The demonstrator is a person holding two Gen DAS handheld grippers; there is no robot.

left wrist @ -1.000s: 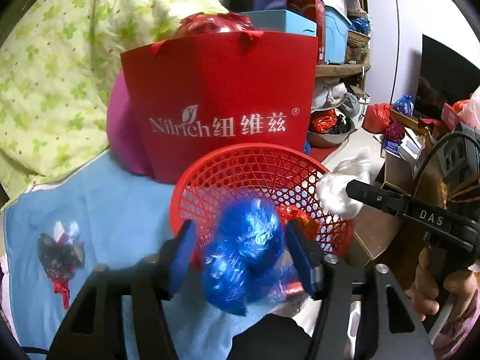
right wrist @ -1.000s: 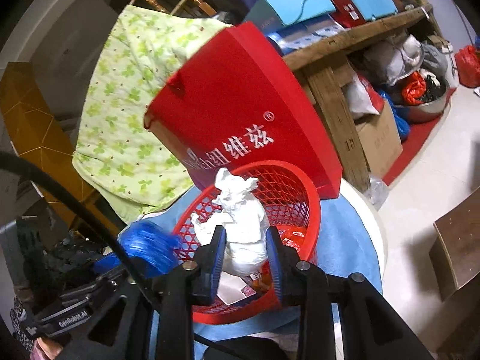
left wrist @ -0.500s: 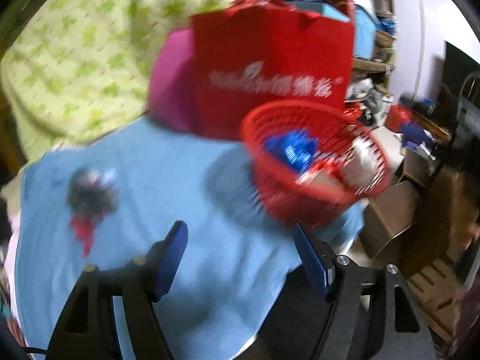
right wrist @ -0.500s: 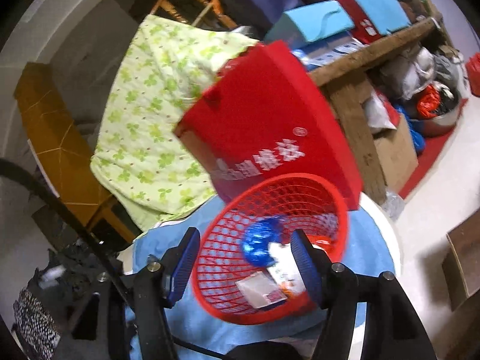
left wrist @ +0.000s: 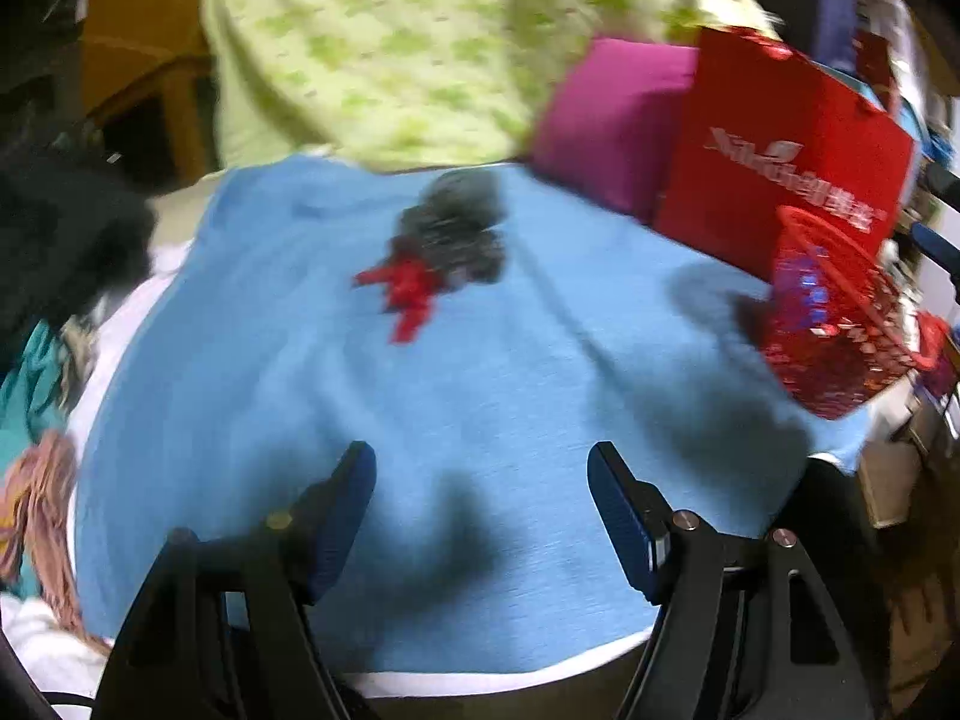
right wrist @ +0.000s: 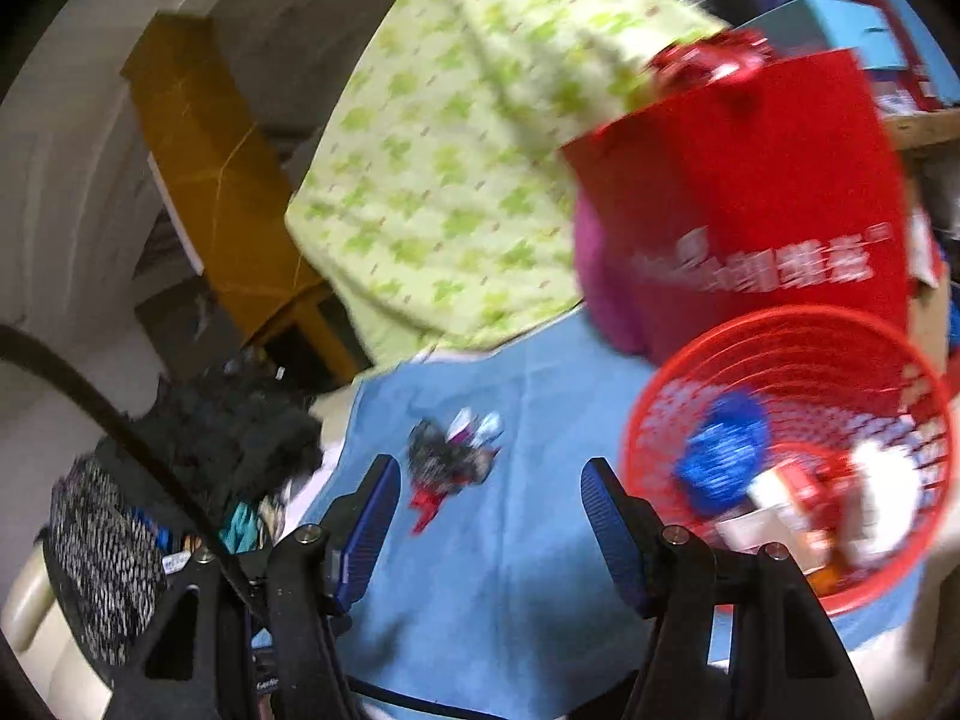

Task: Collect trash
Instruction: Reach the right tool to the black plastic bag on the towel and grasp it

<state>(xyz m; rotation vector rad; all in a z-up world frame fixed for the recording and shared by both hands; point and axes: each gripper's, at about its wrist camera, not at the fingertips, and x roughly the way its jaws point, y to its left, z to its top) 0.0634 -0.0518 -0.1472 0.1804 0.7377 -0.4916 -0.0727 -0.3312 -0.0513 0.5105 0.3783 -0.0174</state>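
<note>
A blue cloth [left wrist: 480, 396] covers the table and serves as the landmark. Against its far edge stands a red paper bag [right wrist: 774, 210] with white lettering, and a magenta cushion [left wrist: 612, 120] sits just beside the bag, touching it. Behind both, a pale green patterned fabric [right wrist: 456, 168] hangs down to the cloth's far edge. Off the cloth's left side lies a dark fuzzy heap [right wrist: 240, 426].

Motion blur smears the white lettering on the red bag [left wrist: 780, 162] past my reading. The basket [right wrist: 798, 330] contents blur together; its lower rim hides behind my right gripper [right wrist: 491, 495].
</note>
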